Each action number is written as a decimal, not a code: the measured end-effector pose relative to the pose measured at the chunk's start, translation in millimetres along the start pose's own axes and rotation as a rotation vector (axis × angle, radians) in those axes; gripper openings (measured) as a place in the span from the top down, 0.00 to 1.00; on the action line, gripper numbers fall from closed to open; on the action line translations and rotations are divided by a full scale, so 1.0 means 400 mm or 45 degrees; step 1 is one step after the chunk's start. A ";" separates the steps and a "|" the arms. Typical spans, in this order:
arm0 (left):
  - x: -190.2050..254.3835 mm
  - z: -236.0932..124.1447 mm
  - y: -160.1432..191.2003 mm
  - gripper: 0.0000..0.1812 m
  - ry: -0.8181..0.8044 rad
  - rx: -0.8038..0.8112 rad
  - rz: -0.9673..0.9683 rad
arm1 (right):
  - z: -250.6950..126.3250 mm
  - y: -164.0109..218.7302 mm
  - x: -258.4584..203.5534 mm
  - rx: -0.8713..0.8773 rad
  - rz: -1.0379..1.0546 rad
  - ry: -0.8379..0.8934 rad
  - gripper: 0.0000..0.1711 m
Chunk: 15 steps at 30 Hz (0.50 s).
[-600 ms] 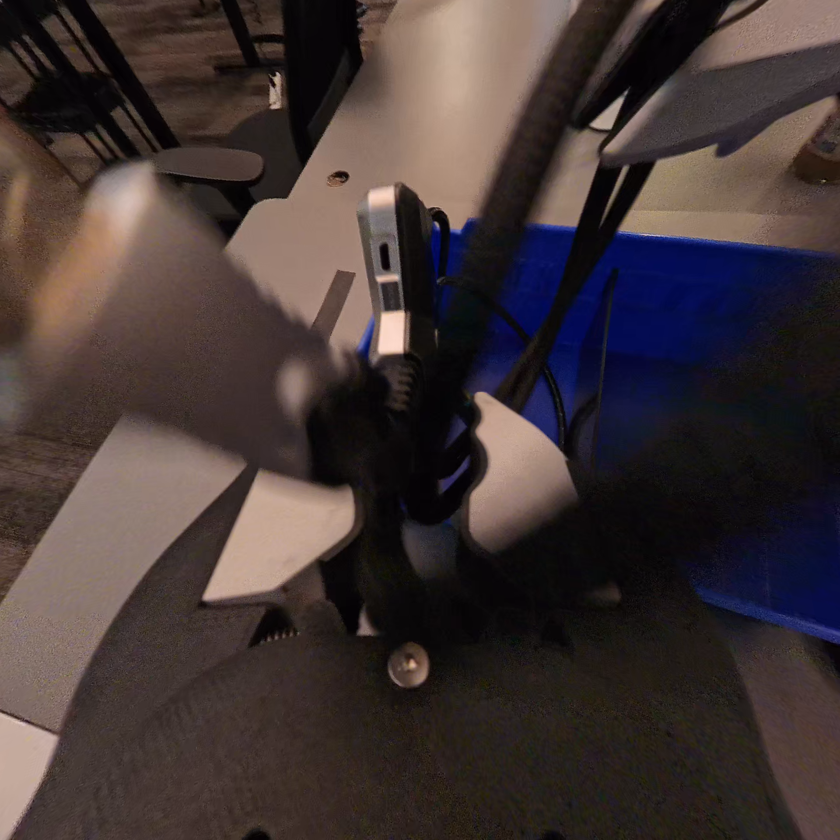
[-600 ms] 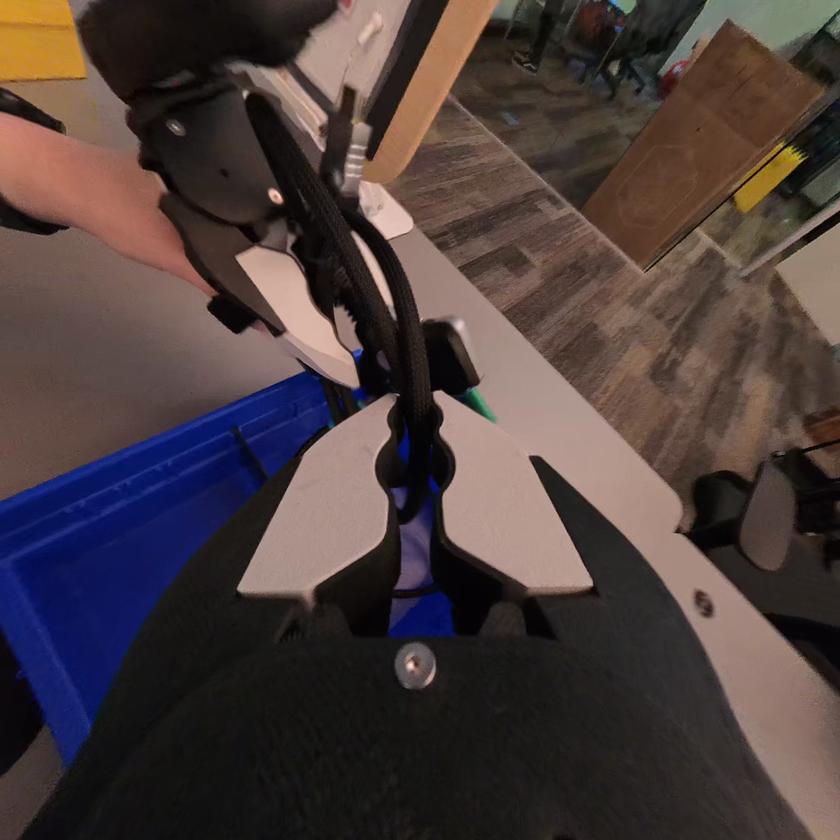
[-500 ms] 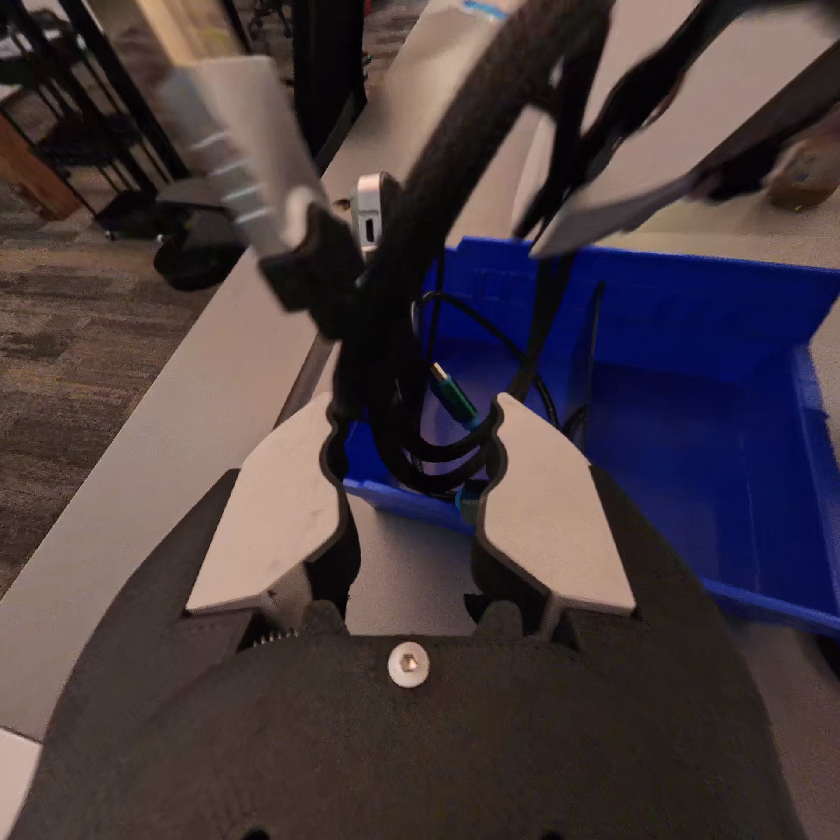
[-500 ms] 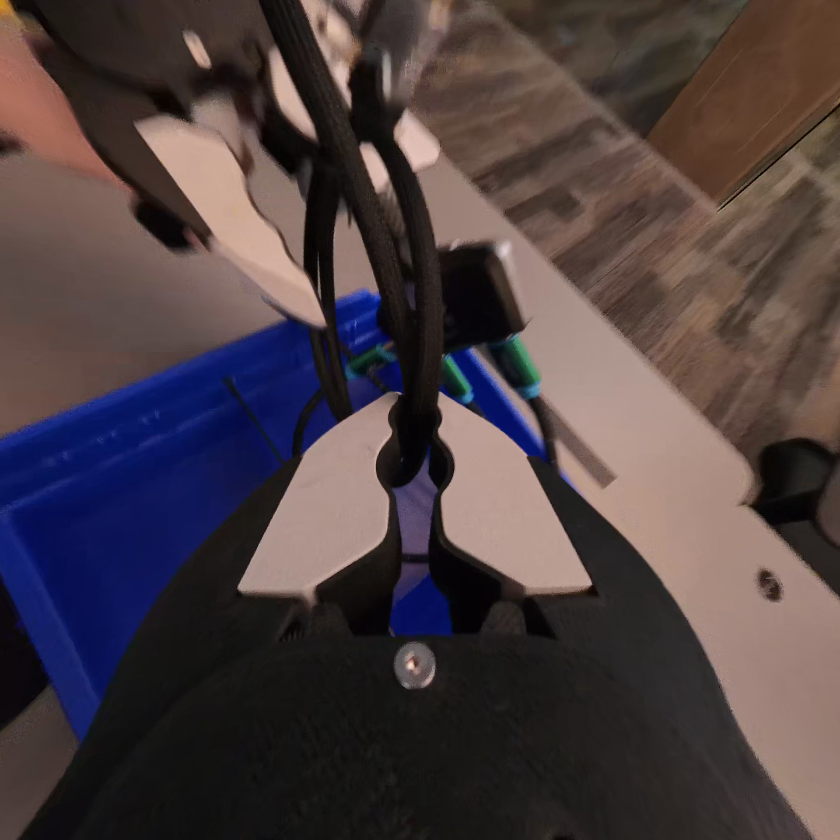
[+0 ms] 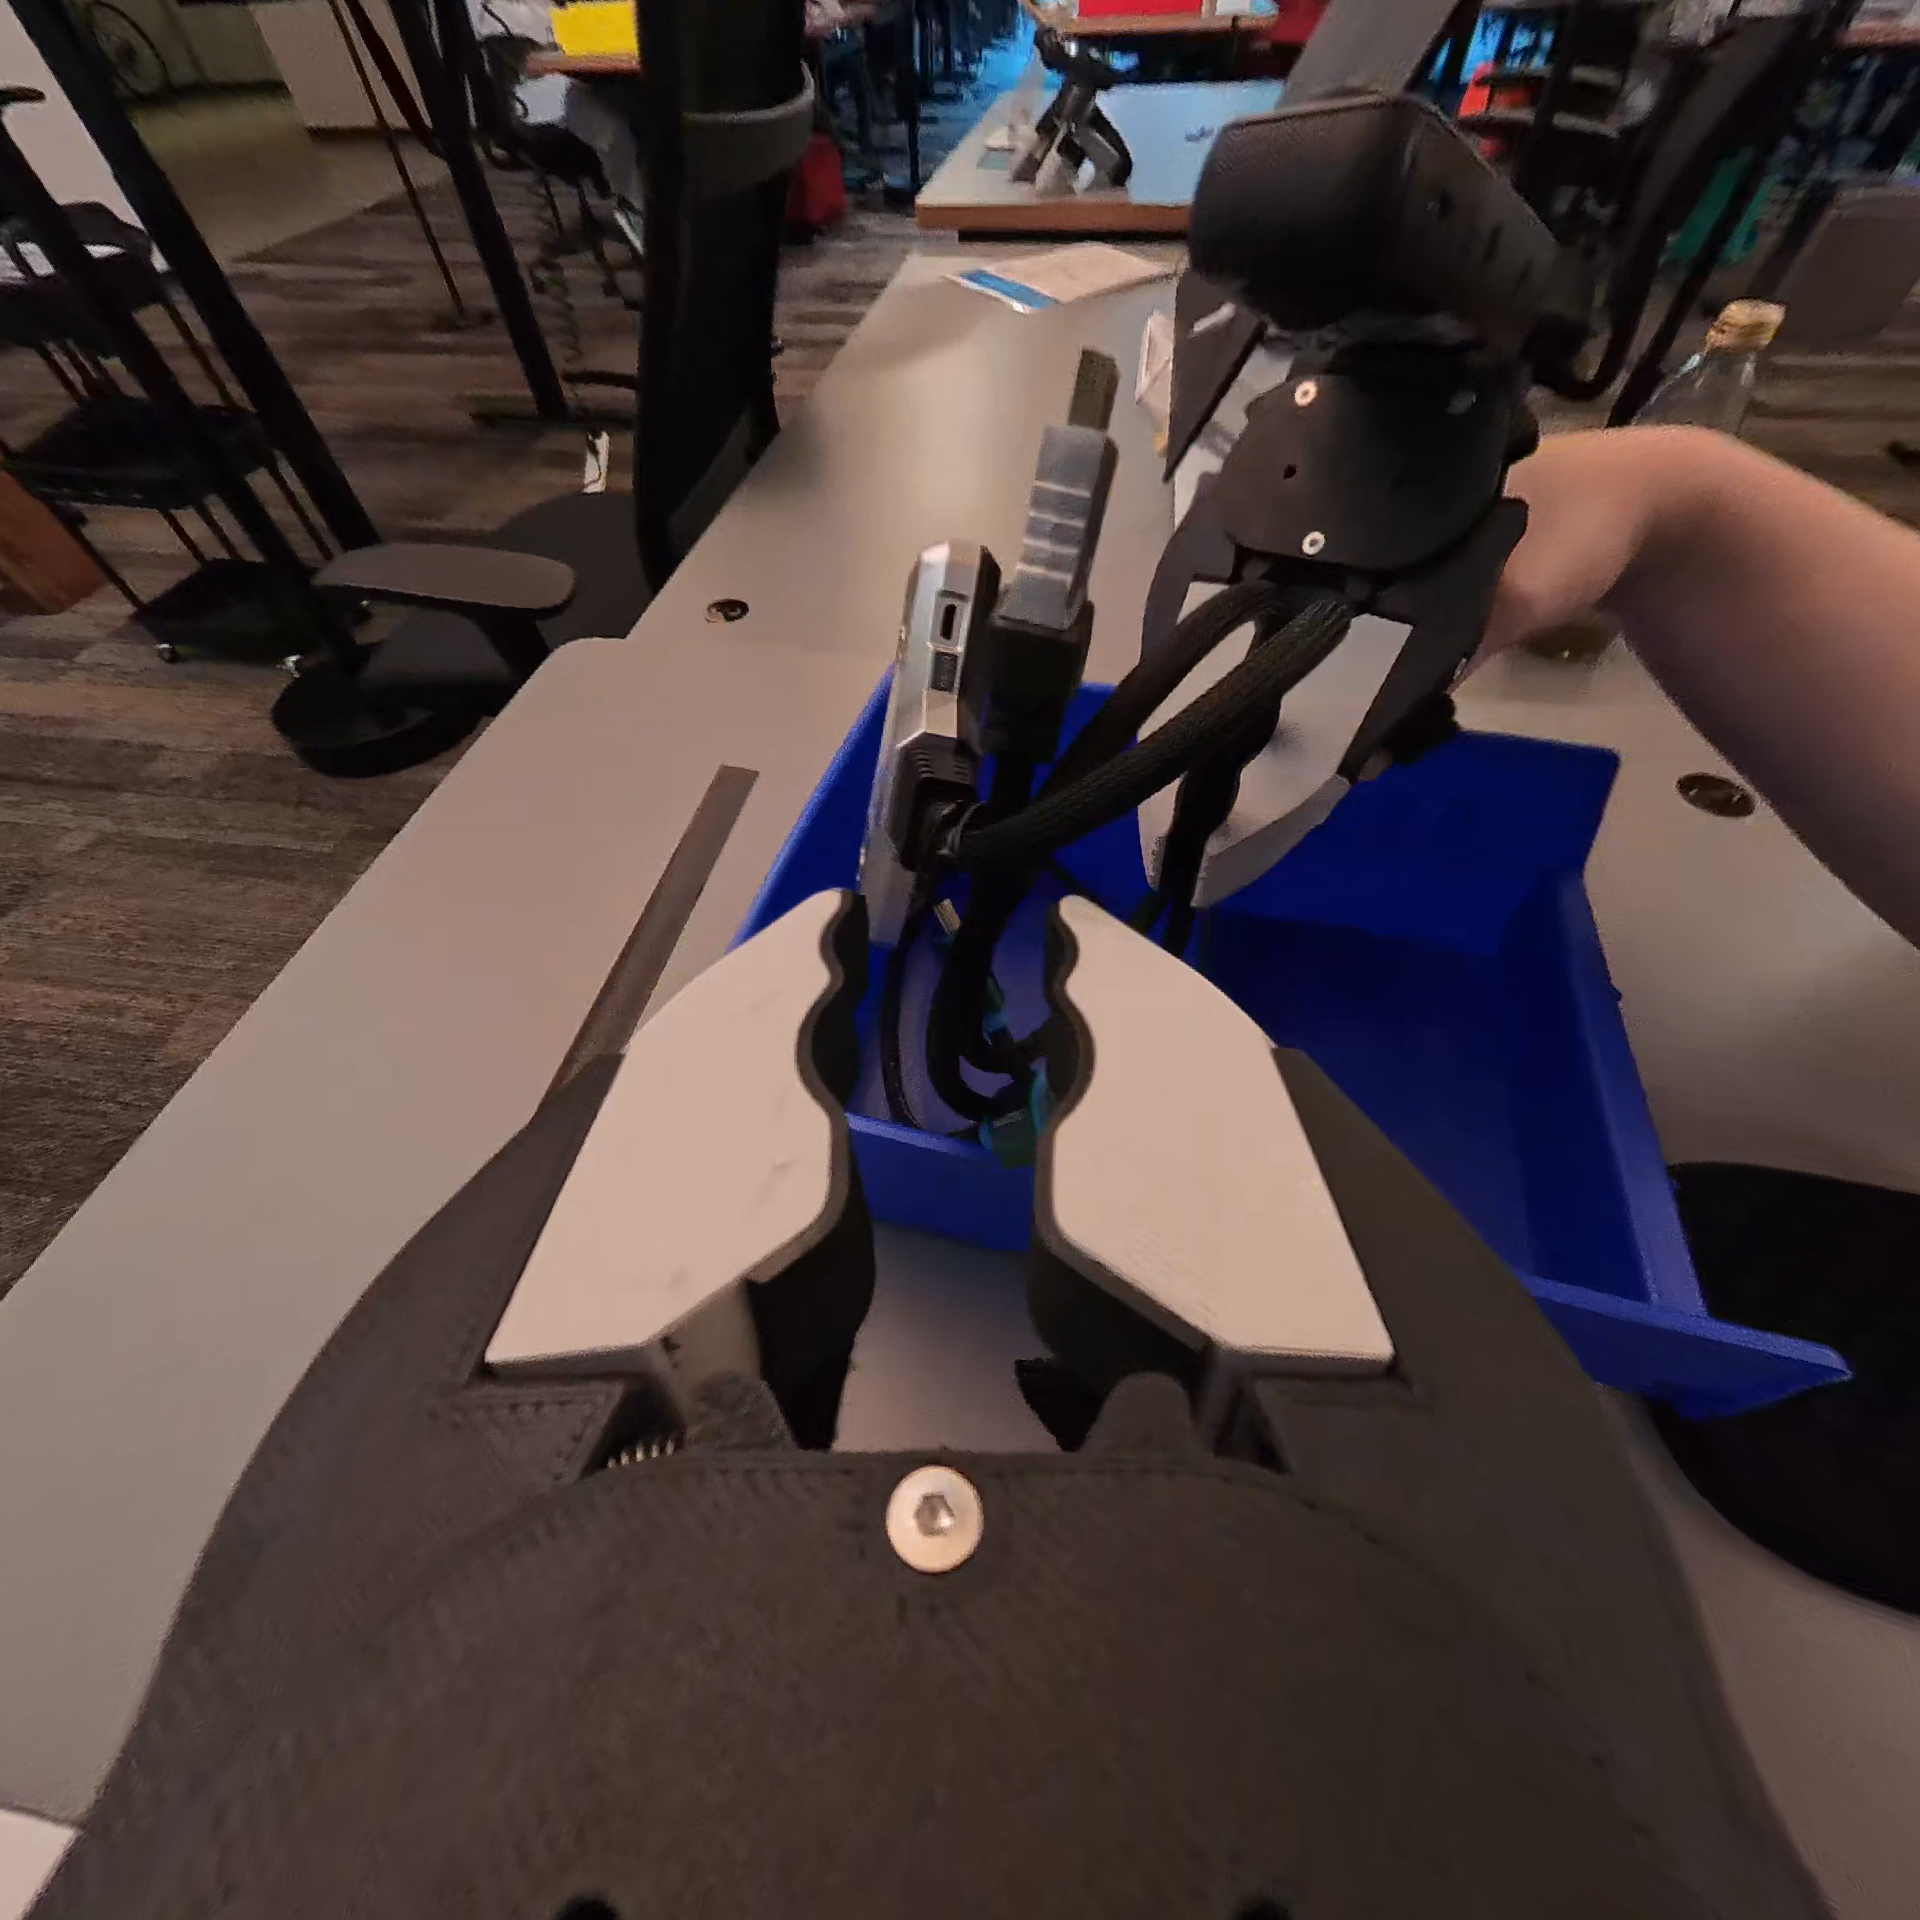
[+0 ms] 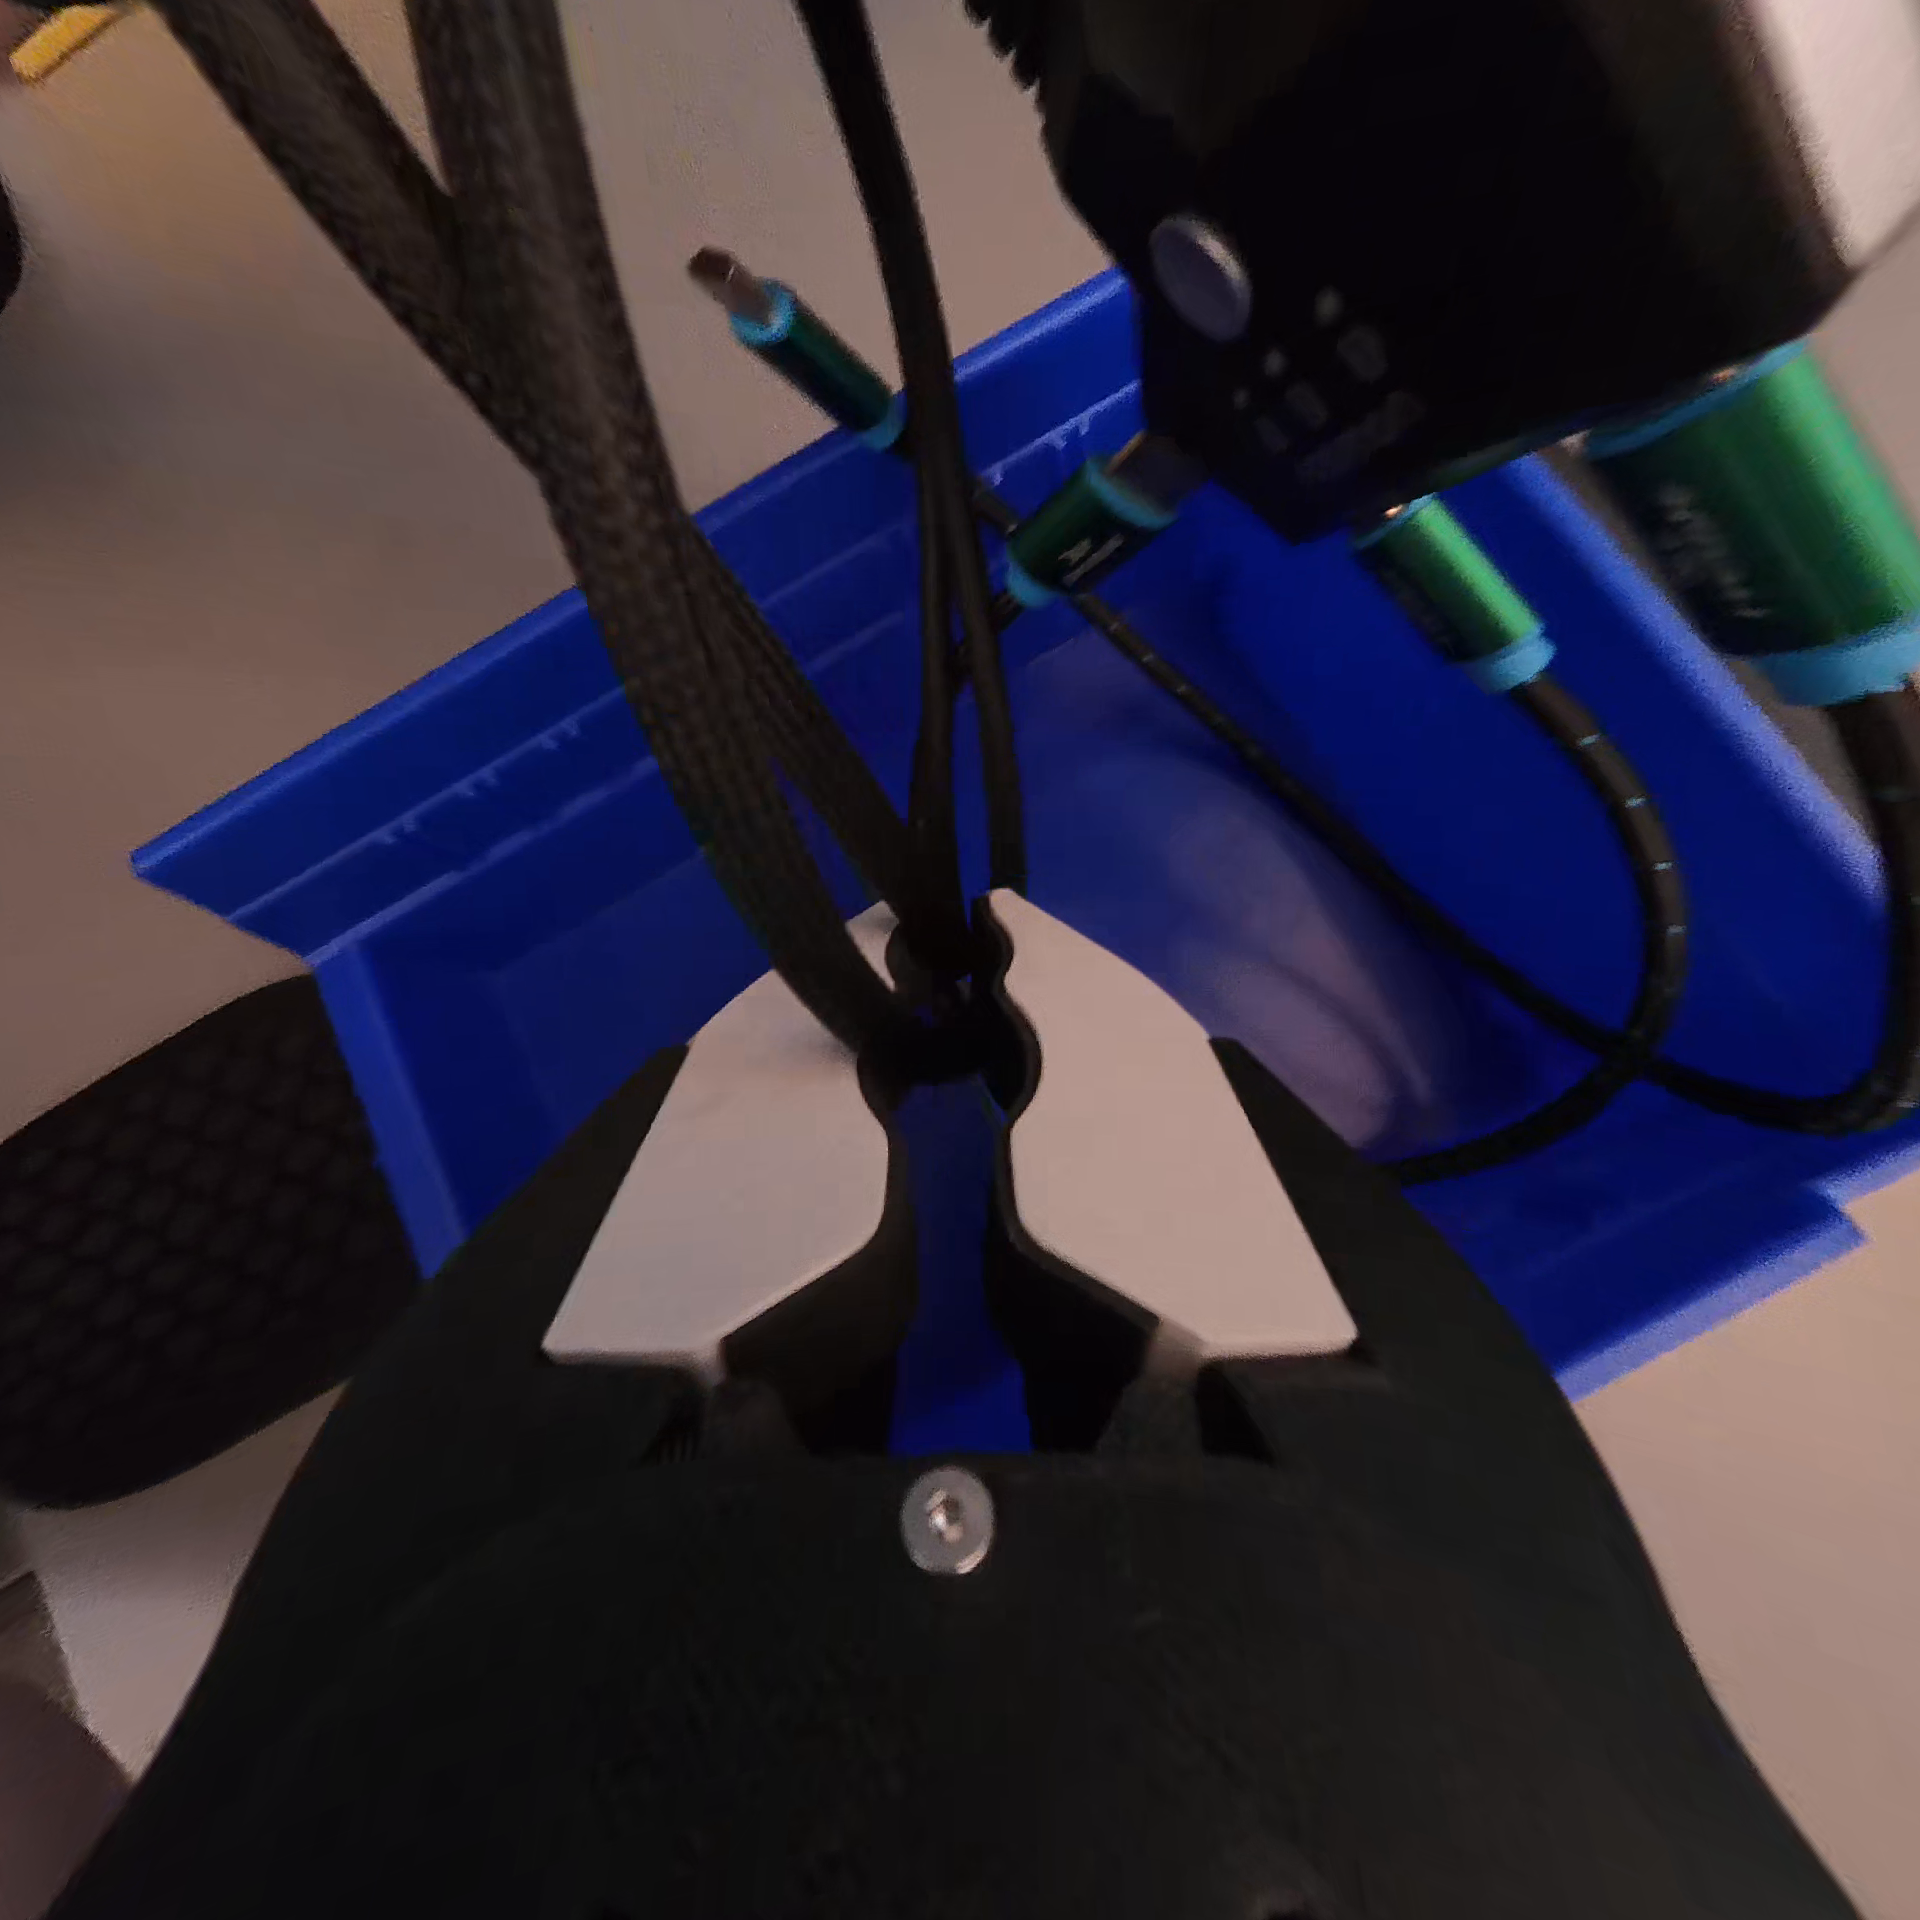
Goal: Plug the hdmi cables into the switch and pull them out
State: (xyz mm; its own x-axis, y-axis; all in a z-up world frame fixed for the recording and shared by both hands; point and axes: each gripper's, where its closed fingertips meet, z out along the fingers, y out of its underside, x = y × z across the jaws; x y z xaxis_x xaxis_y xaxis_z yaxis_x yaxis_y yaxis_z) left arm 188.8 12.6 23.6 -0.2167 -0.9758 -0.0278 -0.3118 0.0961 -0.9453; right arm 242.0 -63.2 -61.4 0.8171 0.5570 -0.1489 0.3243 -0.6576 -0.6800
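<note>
I'm clamping the black cables [image 6: 727,675] in my right gripper [image 6: 961,997], dangling the switch [image 5: 930,717] above the blue bin [image 5: 1455,1039]; my left gripper [image 5: 951,997] is hanging open, gripping nothing.

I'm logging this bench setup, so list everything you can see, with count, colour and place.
bin: 1, blue, on the table
table: 1, grey, under the bin
switch: 1, silver and black, hanging over the bin
braided cables: several, black, running from right gripper
green plugs: about four, green with blue rings, by the switch
bottle: 1, clear, far table edge
left gripper: open, nothing held
right gripper: shut on braided cables
arm: 1, bare, behind right gripper
</note>
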 end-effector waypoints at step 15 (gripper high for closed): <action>0.007 0.023 0.073 0.75 -0.034 -0.212 0.042 | 0.016 -0.007 -0.045 0.059 -0.115 0.017 0.81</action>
State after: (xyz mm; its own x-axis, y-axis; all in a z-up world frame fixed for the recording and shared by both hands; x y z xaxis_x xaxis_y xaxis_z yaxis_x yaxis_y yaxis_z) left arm 187.7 10.9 -7.1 -0.2049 -0.9764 -0.0684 -0.4546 0.1569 -0.8768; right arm 223.4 -68.3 -61.3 0.7917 0.6061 -0.0760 0.3752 -0.5806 -0.7226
